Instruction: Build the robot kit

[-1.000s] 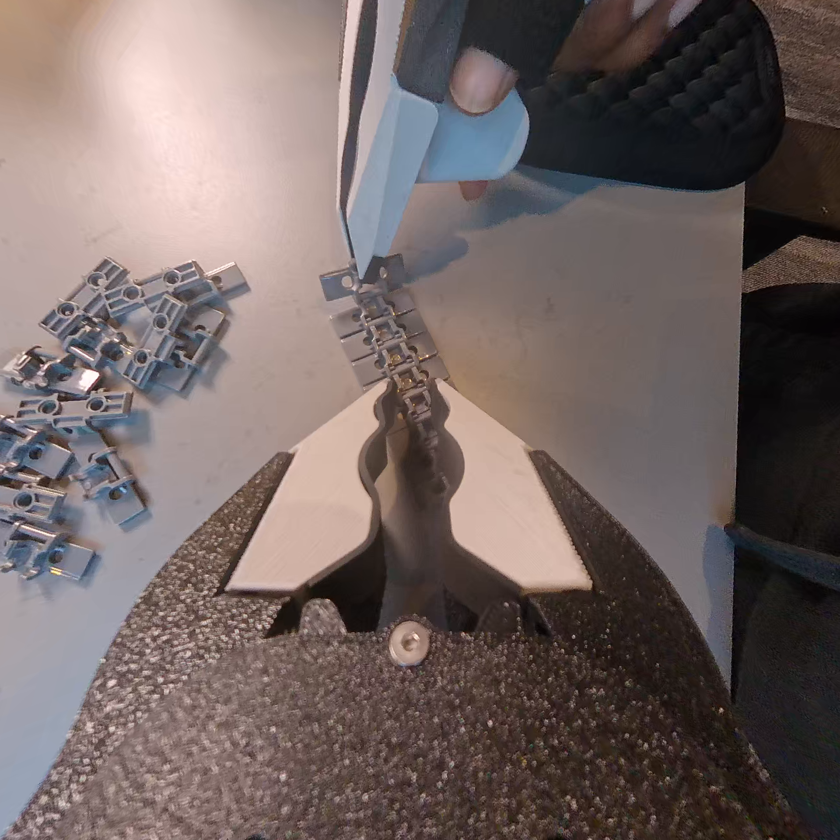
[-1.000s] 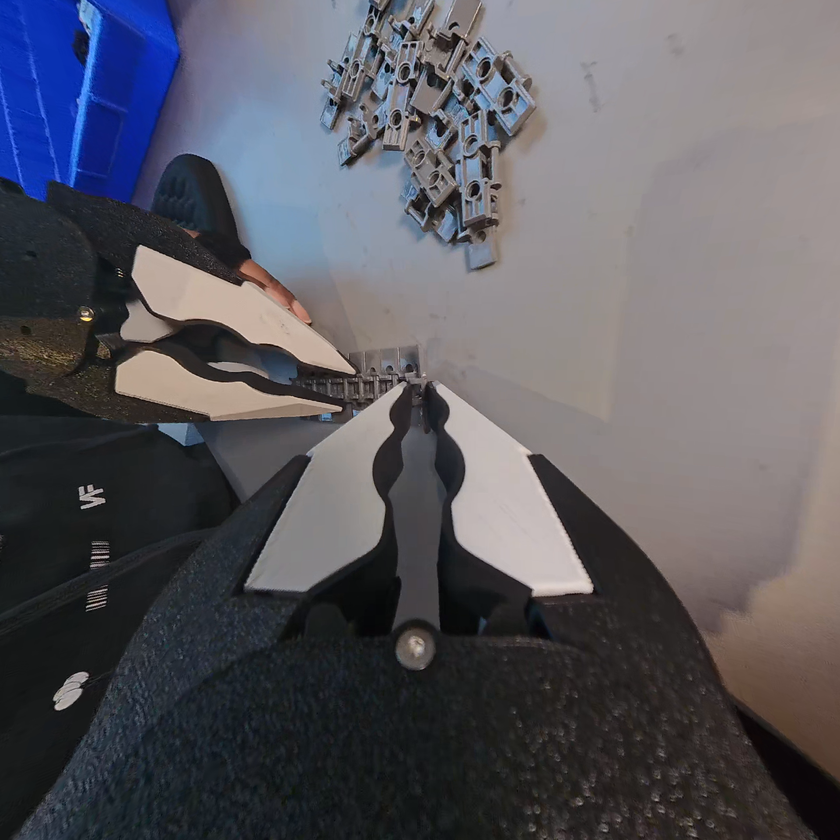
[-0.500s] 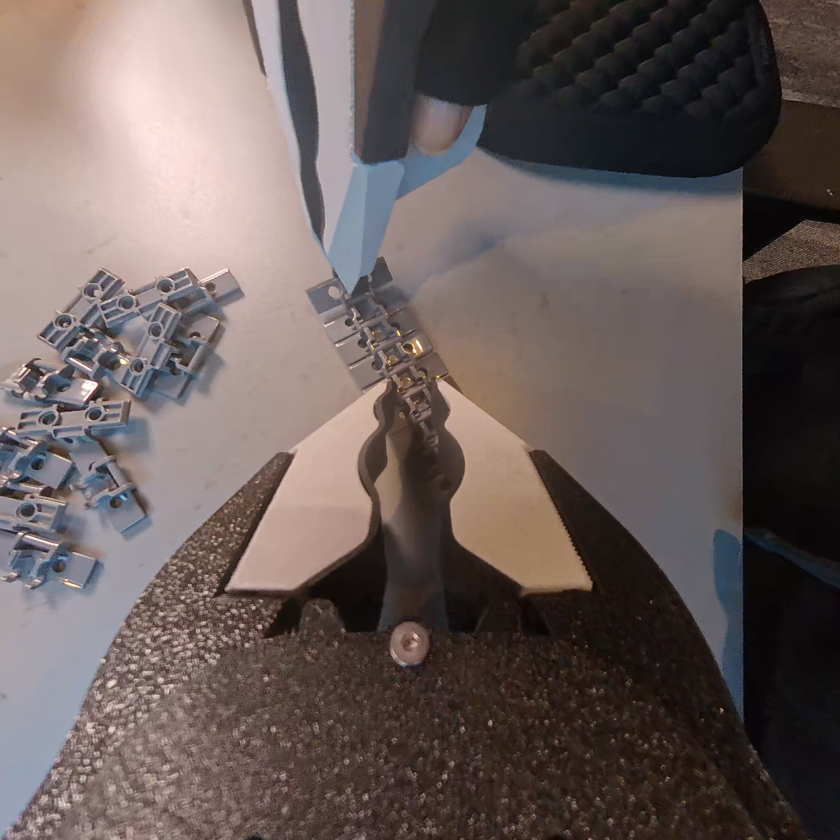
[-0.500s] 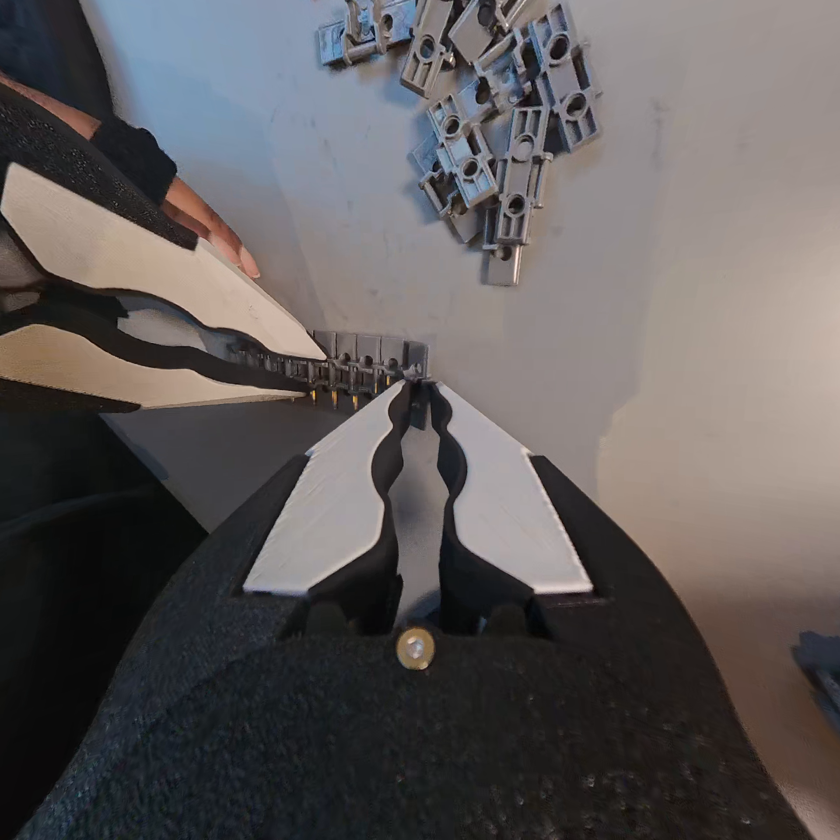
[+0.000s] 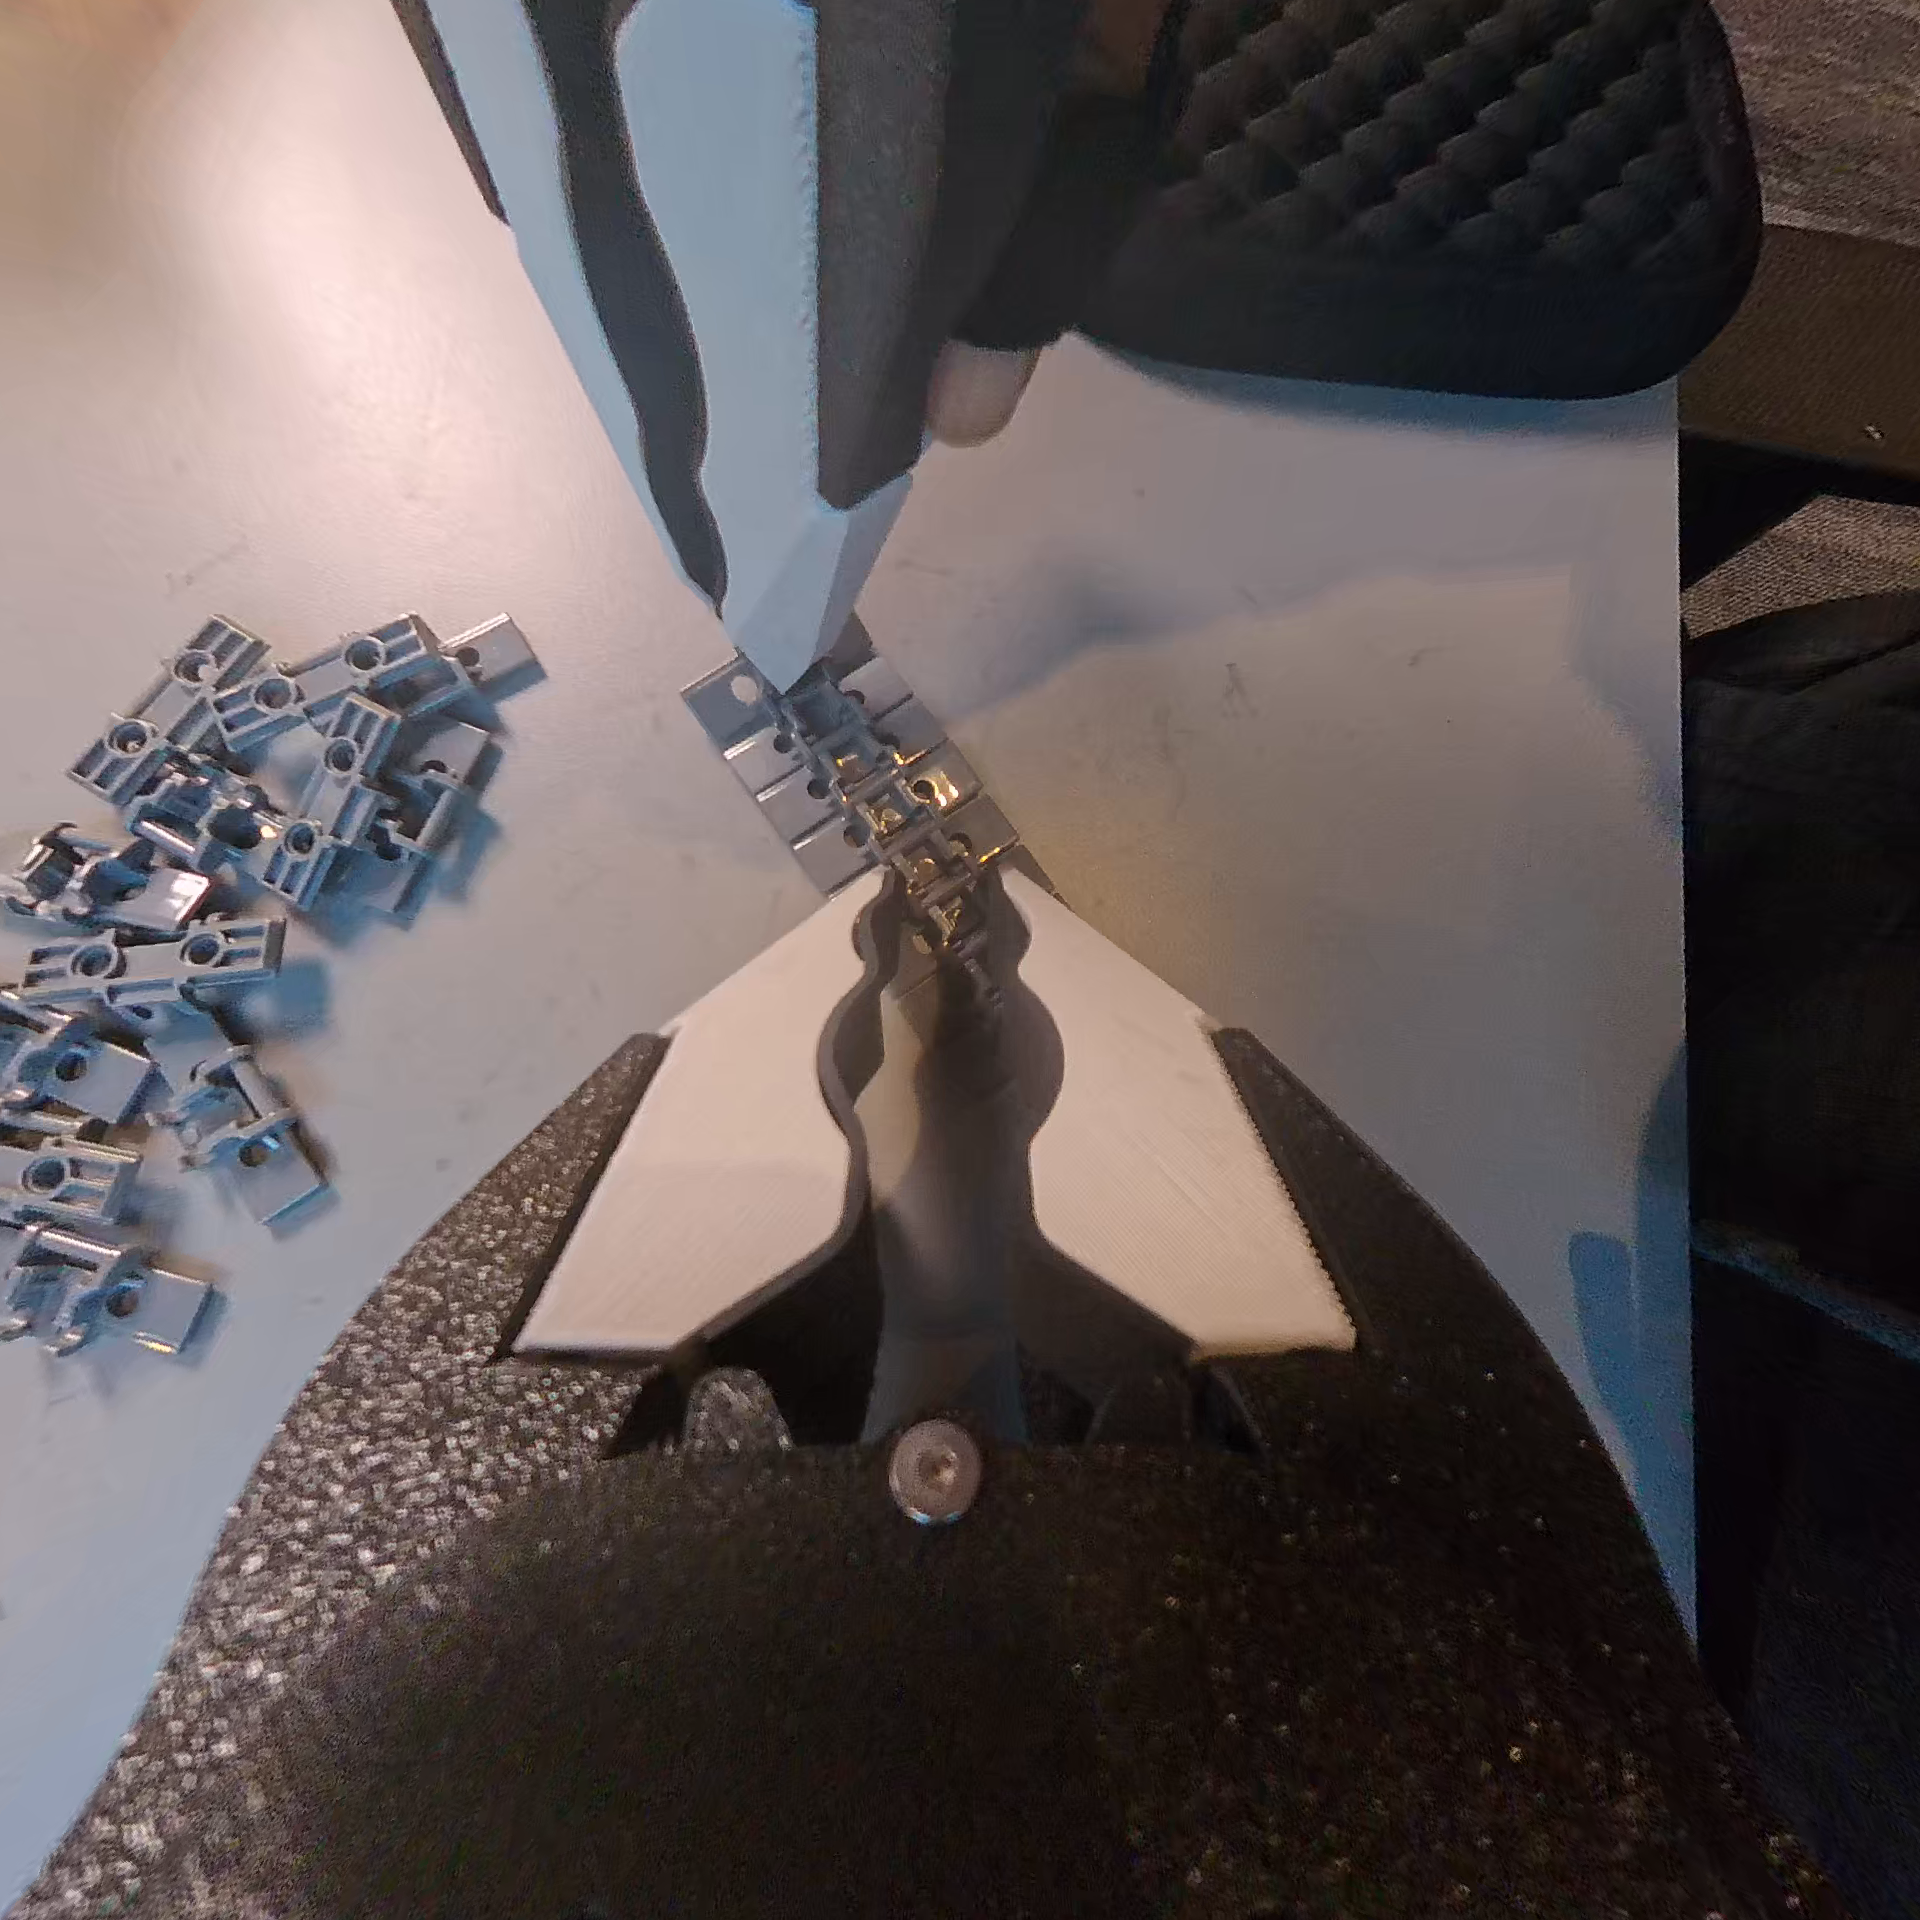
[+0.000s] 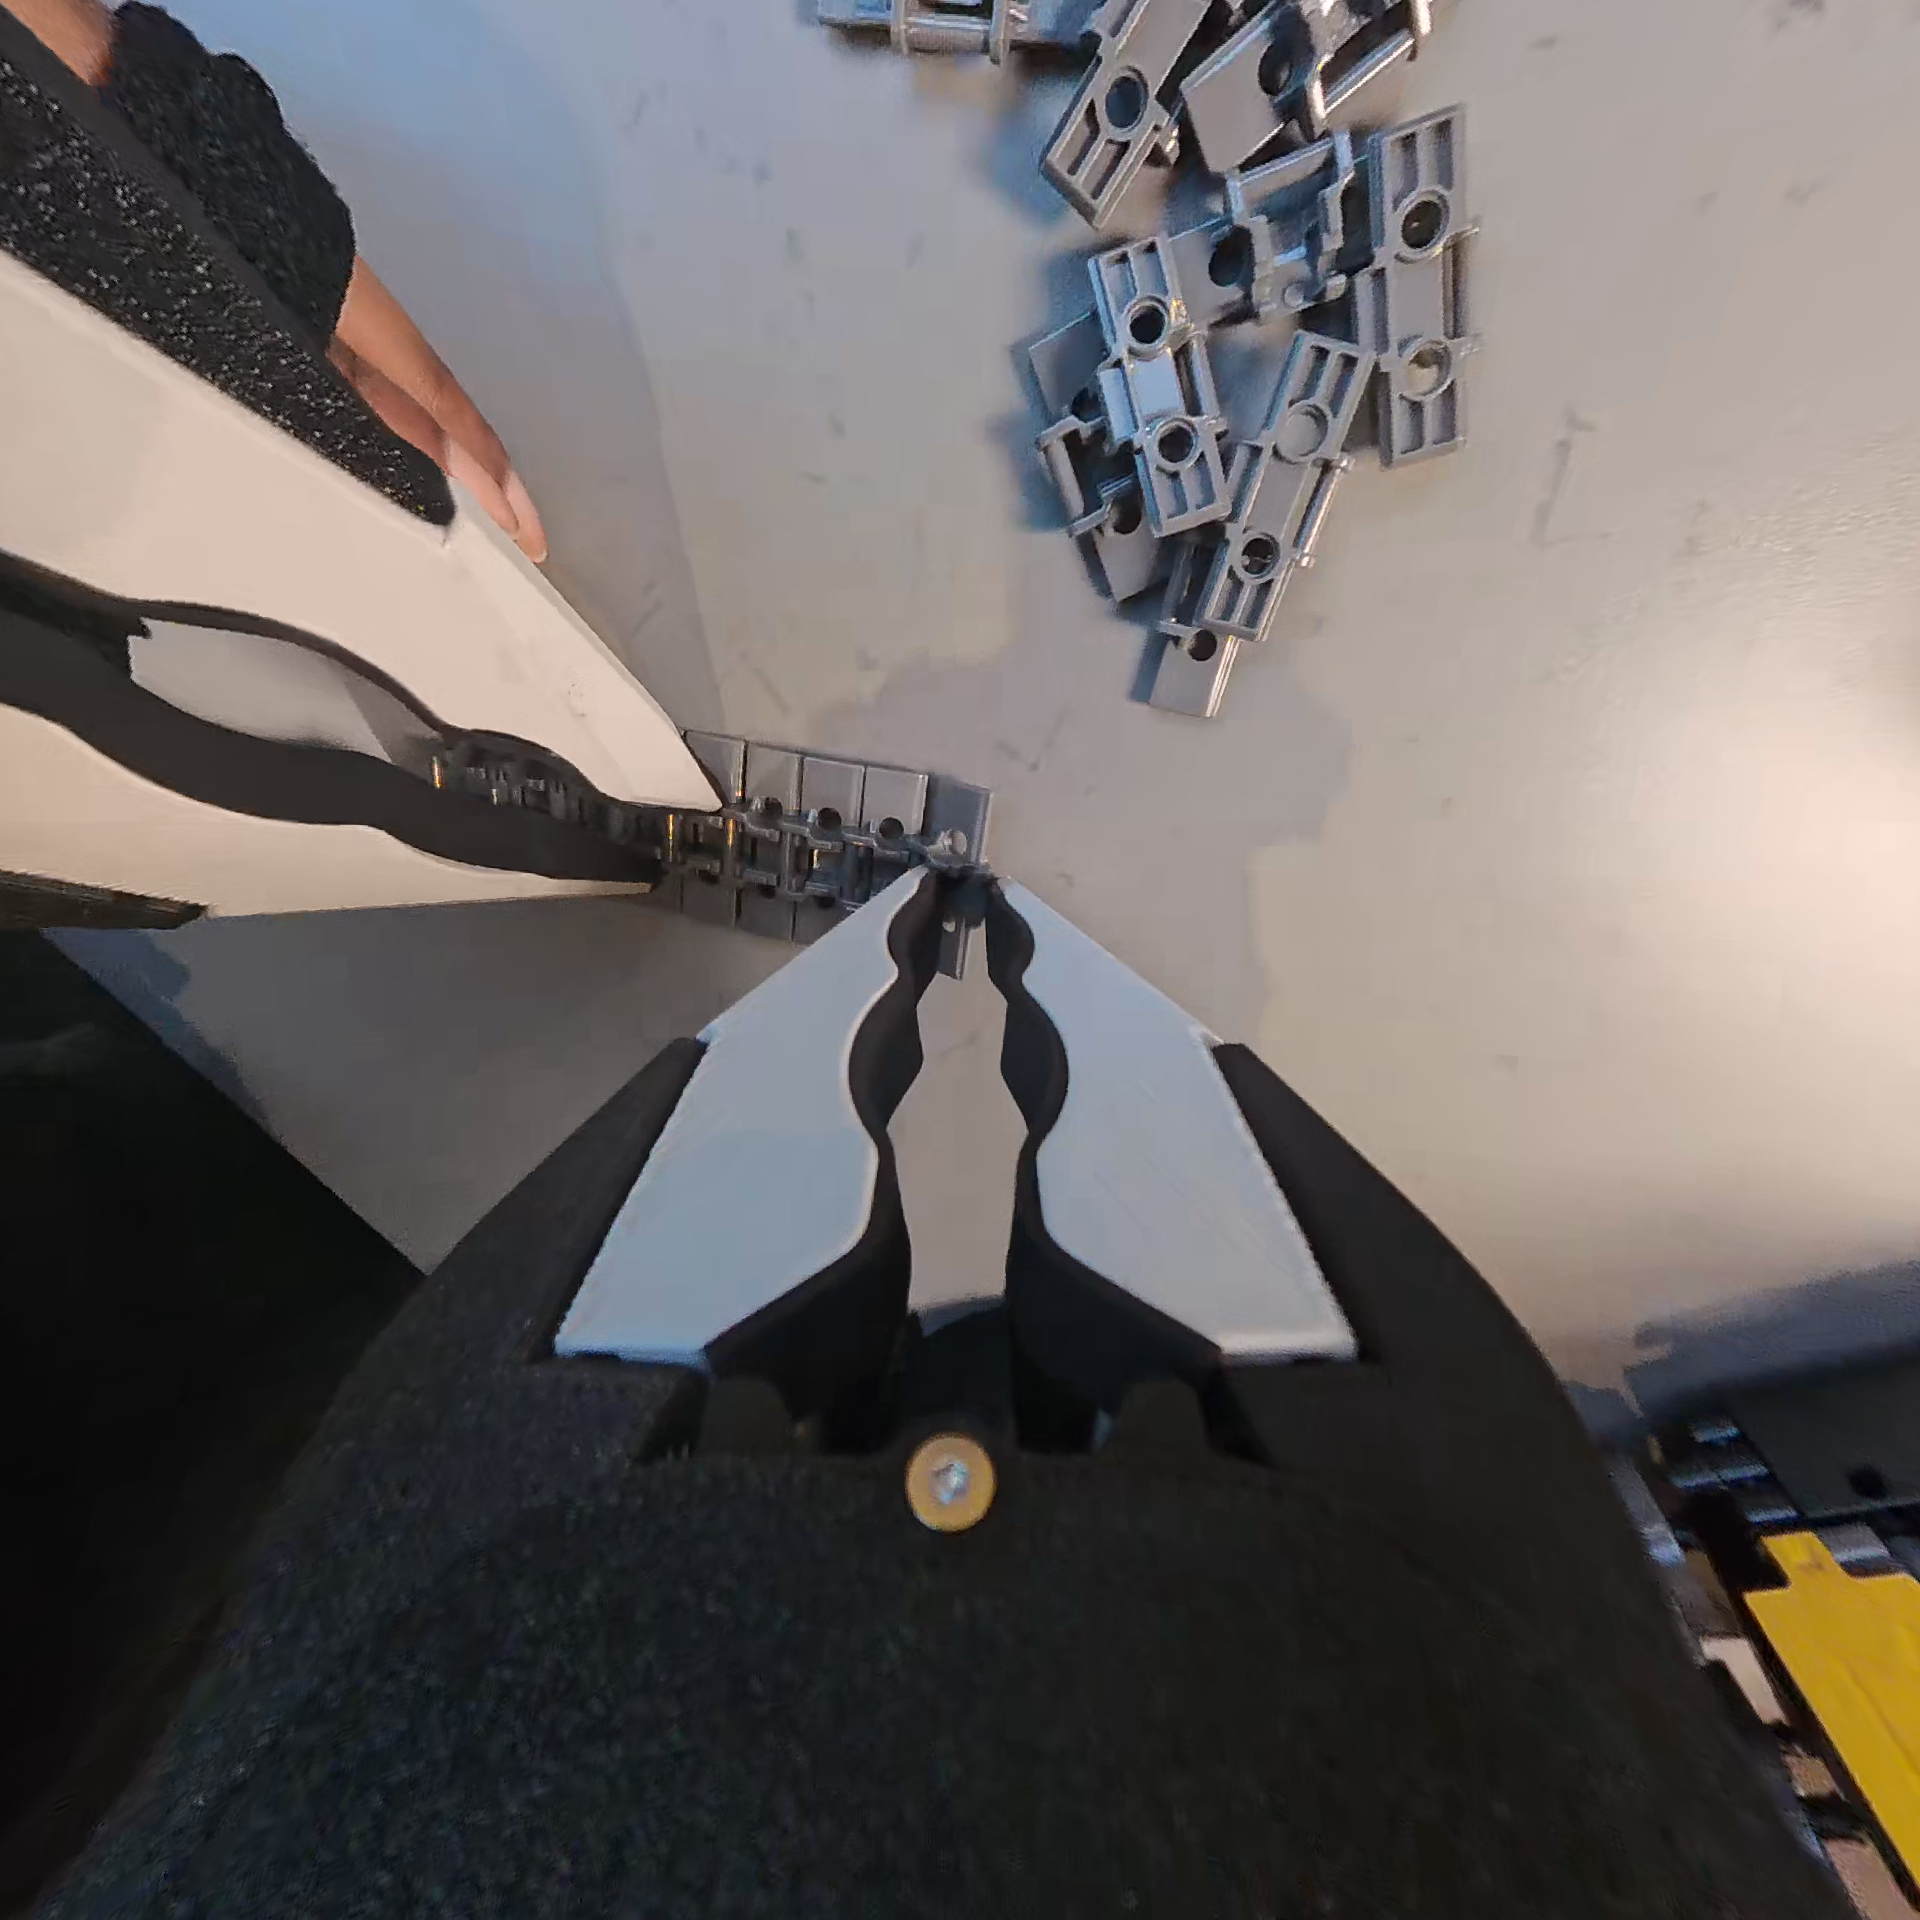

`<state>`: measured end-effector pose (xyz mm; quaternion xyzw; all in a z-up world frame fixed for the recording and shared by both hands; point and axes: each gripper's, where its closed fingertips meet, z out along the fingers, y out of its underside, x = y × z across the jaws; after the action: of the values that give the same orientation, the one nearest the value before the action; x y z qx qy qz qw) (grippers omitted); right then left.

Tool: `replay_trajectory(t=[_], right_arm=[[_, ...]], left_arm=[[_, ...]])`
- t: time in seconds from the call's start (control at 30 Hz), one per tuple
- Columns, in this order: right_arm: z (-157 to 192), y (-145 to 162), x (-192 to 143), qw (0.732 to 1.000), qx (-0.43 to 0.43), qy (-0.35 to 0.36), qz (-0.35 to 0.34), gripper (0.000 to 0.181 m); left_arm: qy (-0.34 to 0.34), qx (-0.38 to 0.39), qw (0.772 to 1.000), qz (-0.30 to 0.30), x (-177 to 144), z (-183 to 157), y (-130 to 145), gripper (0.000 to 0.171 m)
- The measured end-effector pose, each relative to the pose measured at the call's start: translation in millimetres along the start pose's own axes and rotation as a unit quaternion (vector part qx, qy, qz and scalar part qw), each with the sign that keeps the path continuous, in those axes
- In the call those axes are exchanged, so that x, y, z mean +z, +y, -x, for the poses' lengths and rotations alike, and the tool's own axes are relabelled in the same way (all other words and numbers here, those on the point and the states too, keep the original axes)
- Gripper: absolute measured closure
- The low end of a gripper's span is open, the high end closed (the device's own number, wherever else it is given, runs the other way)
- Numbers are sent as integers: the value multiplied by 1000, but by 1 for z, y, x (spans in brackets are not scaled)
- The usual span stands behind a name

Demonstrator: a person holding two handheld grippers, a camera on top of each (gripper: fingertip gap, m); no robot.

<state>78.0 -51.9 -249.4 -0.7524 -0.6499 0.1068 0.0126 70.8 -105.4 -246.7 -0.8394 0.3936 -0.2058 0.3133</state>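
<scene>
No legible text, label, brand, number or sign is to be found on anything shown in either view.

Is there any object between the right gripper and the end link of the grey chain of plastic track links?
Nothing visible stands between them. The right gripper already has its tips on the end link of the grey chain of plastic track links; the left gripper holds the other end.
</scene>
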Motion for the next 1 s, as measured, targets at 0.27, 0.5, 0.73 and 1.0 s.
replay_trajectory(t=[0.27,0.5,0.73,1.0], right_arm=[[-1,-6,-18,980,68,-135,-130,149],[-14,-4,-35,956,48,-109,-269,145],[-12,3,-19,961,26,-118,-249,144],[-4,0,-8,970,-67,-79,-222,128]], left_arm=[[3,-10,1000,2,-3,2,1,157],[53,-41,998,4,-24,12,-2,152],[66,-75,994,-40,-34,36,-16,147],[45,26,999,16,2,10,-2,143]])
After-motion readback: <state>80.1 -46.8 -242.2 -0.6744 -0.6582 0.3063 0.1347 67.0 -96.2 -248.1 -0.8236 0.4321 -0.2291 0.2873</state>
